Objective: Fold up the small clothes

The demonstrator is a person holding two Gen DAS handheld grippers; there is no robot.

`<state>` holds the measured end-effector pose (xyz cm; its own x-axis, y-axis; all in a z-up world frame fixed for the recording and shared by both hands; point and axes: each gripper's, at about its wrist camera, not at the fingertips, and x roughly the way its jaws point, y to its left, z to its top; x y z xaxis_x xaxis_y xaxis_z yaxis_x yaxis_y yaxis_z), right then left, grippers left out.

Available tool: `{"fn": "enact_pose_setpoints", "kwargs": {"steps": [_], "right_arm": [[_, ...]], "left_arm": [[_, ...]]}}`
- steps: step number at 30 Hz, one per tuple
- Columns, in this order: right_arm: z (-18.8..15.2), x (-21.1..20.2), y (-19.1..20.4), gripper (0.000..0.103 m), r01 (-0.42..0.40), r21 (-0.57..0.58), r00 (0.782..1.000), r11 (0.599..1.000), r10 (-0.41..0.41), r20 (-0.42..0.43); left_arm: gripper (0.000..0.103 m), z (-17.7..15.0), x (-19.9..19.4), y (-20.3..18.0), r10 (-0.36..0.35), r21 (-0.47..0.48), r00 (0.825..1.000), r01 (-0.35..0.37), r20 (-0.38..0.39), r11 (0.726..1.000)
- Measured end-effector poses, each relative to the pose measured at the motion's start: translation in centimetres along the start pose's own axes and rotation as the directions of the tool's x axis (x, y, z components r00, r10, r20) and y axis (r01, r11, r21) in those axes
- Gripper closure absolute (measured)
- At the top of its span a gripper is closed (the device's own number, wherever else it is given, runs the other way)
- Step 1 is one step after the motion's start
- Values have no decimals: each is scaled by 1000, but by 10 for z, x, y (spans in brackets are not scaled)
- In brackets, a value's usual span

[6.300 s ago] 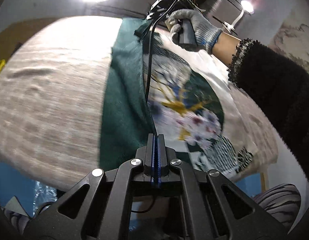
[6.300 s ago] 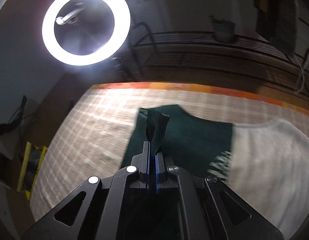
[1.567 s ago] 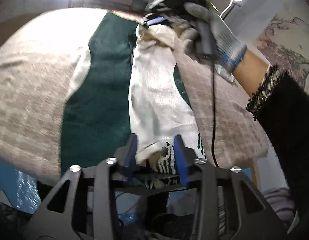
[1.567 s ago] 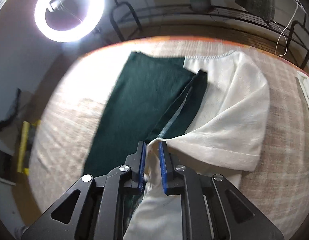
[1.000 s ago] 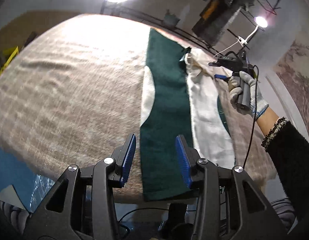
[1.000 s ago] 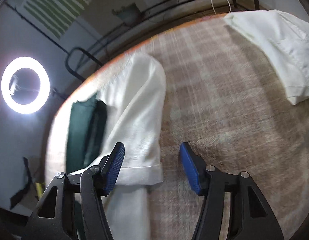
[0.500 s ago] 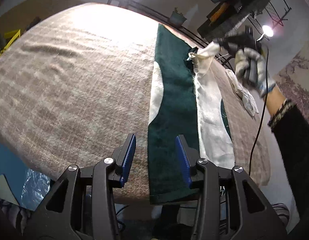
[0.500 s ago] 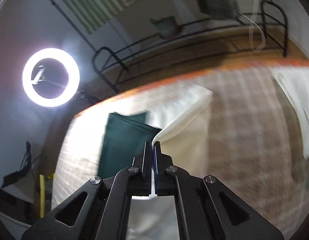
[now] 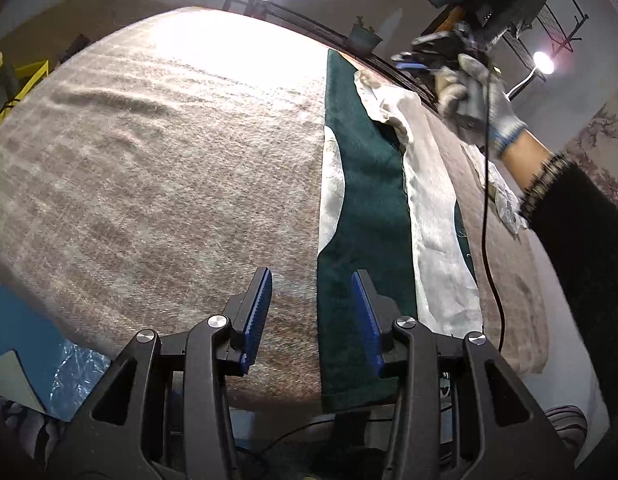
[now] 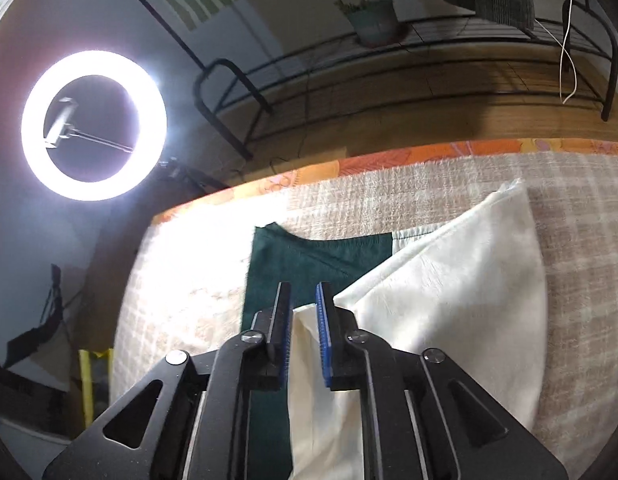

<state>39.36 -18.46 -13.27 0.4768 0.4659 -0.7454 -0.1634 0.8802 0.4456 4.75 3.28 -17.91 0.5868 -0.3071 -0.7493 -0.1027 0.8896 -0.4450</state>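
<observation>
A small green and cream garment [image 9: 369, 208] lies on the table as a long narrow strip, with both sides folded inward. It also shows in the right wrist view [image 10: 449, 288]. My left gripper [image 9: 311, 292] is open and empty, above the garment's near left edge. My right gripper [image 10: 303, 300] is open over the far end, with the cream sleeve fold lying loose between its jaws. In the left wrist view the right gripper [image 9: 425, 62] is held by a gloved hand above the far end.
A beige woven cloth [image 9: 157, 168] covers the table. Another crumpled pale garment [image 9: 505, 204] lies at the right, under the person's arm. A ring light [image 10: 93, 124] and a black metal rack [image 10: 389, 76] stand beyond the far edge.
My right gripper had pinched the cream sleeve fold and lifted it; it has now opened and the fold lies down on the garment. My left gripper stays open and has shifted slightly.
</observation>
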Motion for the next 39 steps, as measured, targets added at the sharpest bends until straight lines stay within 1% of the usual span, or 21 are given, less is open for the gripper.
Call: {"fn": "enact_pose_setpoints", "kwargs": {"steps": [2, 4, 5, 8, 10, 13, 15, 17, 18, 19, 21, 24, 27, 30, 33, 34, 35, 36, 37, 38, 39], "right_arm": [[-10, -27, -3, 91, 24, -27, 999, 999, -23, 23], [-21, -48, -8, 91, 18, -21, 999, 1000, -17, 35], [-30, -63, -12, 91, 5, -13, 999, 1000, -4, 41], [-67, -104, -22, 91, 22, -27, 999, 999, -21, 50], [-98, -128, -31, 91, 45, -30, 999, 999, -44, 32], [-153, -161, -47, 91, 48, -16, 999, 999, -48, -7], [-191, -179, -57, 91, 37, -5, 999, 999, -37, -37], [-233, -195, -65, 90, 40, 1, 997, 999, -40, -69], [-247, -200, -68, 84, 33, 5, 996, 999, -33, -79], [-264, -204, -72, 72, 24, 11, 995, 1000, -23, -92], [-300, -212, -77, 57, 9, 22, 994, 1000, -6, -106], [-331, -216, -79, 57, 12, 3, 991, 1000, -11, -131], [-354, -214, -82, 57, -17, 5, 988, 1000, 18, -156], [-367, -205, -81, 57, -56, 8, 981, 998, 57, -185], [-372, -193, -78, 57, -52, -2, 975, 999, 51, -215], [-372, -191, -76, 57, -53, -13, 977, 999, 49, -209], [-374, -192, -76, 58, -54, -23, 977, 998, 48, -209], [-374, -192, -75, 65, -53, -32, 977, 998, 46, -209], [-374, -191, -76, 83, -67, -30, 975, 997, 59, -214], [-378, -189, -78, 92, -92, -12, 969, 996, 87, -233], [-379, -185, -80, 97, -106, 5, 963, 994, 104, -247]], "left_arm": [[61, -1, -3, -2, 4, 21, 1000, -4, 4, 1000], [61, -3, -6, -4, 9, 50, 1000, -9, 6, 999], [61, -3, -7, -5, 14, 60, 1000, -14, 9, 998], [61, -5, -9, -2, 27, 81, 1000, -28, 8, 996], [61, -6, -9, 3, 27, 75, 1000, -26, -5, 997], [61, -8, -9, 14, 7, 39, 999, -5, -38, 999], [61, -11, -8, 22, -11, 19, 998, 12, -61, 1000], [61, -14, -6, 26, -48, -9, 994, 47, -94, 999], [61, -16, -5, 29, -74, -31, 990, 71, -118, 997], [61, -19, -4, 31, -90, -45, 987, 85, -133, 995], [61, -24, 0, 30, -101, -50, 982, 94, -161, 994], [61, -32, 6, 24, -116, -53, 974, 108, -195, 993], [61, -38, 11, 13, -141, -40, 965, 135, -220, 990], [61, -43, 14, 1, -134, 0, 963, 137, -235, 991], [61, -46, 15, -6, -127, 26, 963, 137, -237, 990], [61, -46, 17, -7, -135, 20, 961, 144, -241, 989], [61, -46, 18, -7, -140, 11, 960, 147, -242, 989], [61, -44, 19, -6, -145, 2, 960, 150, -240, 989], [64, -44, 20, -7, -149, -5, 960, 152, -238, 988], [72, -43, 22, -7, -151, -2, 959, 155, -239, 988], [92, -43, 23, -8, -150, 5, 957, 156, -249, 988]]}}
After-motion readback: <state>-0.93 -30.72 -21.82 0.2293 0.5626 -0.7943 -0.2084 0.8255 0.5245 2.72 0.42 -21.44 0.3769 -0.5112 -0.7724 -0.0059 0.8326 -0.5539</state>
